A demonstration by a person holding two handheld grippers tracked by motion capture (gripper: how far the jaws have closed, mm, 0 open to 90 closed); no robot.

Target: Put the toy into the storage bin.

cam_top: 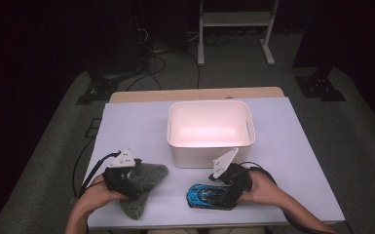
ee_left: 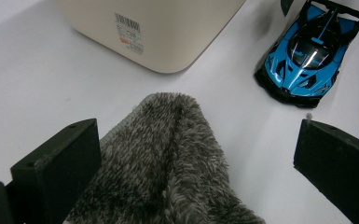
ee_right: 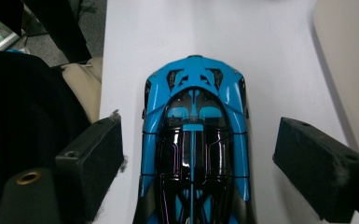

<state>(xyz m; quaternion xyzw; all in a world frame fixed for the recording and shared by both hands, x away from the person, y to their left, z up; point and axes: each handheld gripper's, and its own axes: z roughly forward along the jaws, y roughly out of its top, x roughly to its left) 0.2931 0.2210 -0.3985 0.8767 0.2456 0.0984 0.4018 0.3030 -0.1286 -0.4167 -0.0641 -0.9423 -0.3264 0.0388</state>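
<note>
glossy blue-and-black toy car (ee_right: 195,144), fuzzy grey cloth (ee_left: 168,168)

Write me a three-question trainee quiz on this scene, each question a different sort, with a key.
1. True or false: the right gripper has its jaws shut on the car.
2. What lies between the left gripper's jaws? A) car B) grey cloth C) bin
3. Fill in: the bin holds ____.

Key: 1. False; the jaws stand open, one on each side of the car. 2. B. 3. Nothing.
</note>
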